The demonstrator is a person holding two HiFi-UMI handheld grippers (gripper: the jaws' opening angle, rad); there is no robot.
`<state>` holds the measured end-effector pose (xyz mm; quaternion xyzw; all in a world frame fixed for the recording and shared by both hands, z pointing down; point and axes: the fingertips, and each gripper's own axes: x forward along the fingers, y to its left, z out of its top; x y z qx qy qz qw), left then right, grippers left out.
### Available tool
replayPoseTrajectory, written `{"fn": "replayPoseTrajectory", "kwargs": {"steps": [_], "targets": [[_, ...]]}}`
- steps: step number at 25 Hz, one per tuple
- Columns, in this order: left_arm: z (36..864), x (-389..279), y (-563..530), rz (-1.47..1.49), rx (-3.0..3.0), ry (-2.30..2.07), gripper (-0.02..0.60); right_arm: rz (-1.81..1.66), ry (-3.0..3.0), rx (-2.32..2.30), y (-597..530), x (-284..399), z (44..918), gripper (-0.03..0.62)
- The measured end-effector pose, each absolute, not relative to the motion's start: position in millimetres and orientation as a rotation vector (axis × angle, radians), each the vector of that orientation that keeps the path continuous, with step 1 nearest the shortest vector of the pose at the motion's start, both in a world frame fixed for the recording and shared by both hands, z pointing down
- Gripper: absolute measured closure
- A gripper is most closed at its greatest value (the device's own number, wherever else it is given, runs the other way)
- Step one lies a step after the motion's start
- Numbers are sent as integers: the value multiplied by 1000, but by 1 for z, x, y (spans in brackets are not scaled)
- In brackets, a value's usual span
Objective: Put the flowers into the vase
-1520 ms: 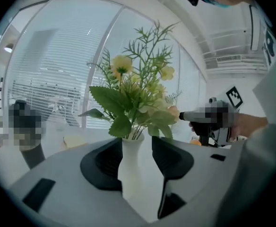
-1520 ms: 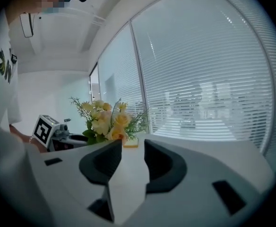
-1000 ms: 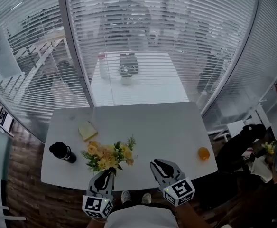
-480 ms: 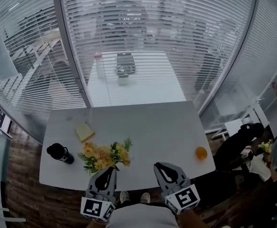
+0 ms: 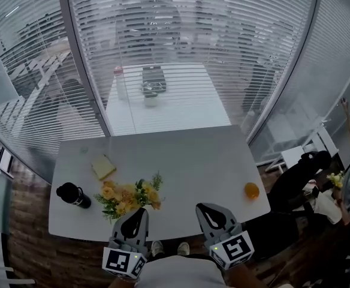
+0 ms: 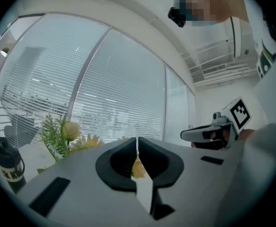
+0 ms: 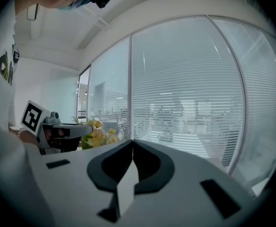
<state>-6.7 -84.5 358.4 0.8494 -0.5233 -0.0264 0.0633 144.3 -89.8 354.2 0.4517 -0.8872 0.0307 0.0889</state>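
Note:
A bunch of yellow flowers with green leaves (image 5: 127,198) lies on the white table (image 5: 187,161) near its front left. The same flowers (image 6: 67,134) show ahead of and left of my left gripper's jaws. A black bottle-shaped vase (image 5: 73,194) stands upright left of the flowers, and this vase (image 6: 8,162) sits at the left rim of the left gripper view. My left gripper (image 5: 140,212) hovers just in front of the flowers, shut and holding nothing. My right gripper (image 5: 204,209) hovers over the table's front edge, shut and empty. The flowers (image 7: 98,136) appear beyond the left gripper (image 7: 64,132).
A yellow pad (image 5: 103,167) lies behind the vase. An orange (image 5: 251,191) sits near the table's right edge. A glass wall with blinds (image 5: 181,59) stands right behind the table. A person (image 5: 349,185) is at the far right beyond the table.
Both grippers have risen a little at the table's near edge and their jaws have closed. The flowers and the vase lie where they were.

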Motion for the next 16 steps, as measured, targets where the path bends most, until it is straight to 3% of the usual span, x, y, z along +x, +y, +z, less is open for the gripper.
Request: {"fn": "replayPoseTrajectory", "kwargs": {"steps": [16], "targets": [[359,6,-85,-92,2579,-1547,557,76,-2650,1363,-89,153,351,583]]}}
